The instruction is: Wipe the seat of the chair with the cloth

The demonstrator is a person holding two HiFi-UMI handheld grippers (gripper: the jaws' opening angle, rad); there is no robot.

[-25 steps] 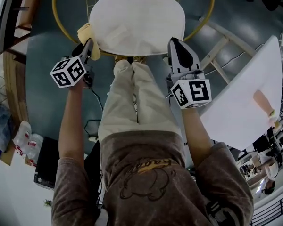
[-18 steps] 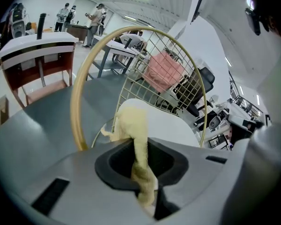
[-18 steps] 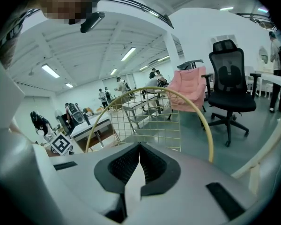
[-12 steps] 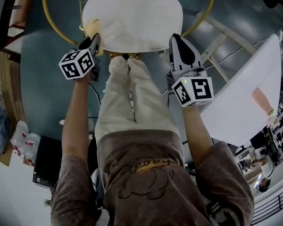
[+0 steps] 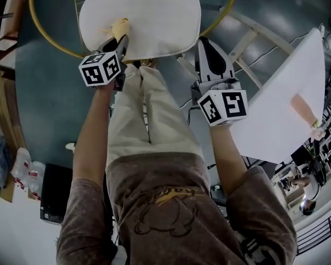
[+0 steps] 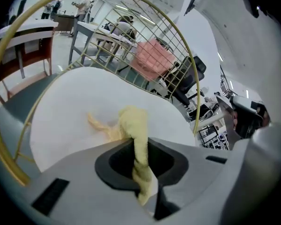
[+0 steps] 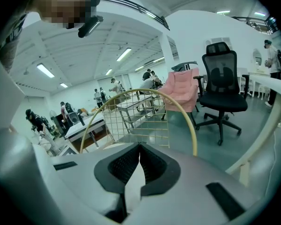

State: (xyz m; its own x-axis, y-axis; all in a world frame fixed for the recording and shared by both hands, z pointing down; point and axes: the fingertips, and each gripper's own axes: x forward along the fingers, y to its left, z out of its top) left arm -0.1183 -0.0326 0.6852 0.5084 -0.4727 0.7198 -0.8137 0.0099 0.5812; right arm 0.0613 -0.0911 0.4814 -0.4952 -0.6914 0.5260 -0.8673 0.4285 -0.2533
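The left gripper [image 5: 120,42] is over the near-left edge of the seat [image 5: 149,12]. Its jaws are clenched on the yellow cloth [image 5: 119,26], and the cloth's free end lies bunched on the white seat just past the tips. The person's legs [image 5: 149,115] stand at the seat's near edge. The right gripper [image 5: 207,47] hangs off the seat's right side, not touching it, jaws pressed together on nothing.
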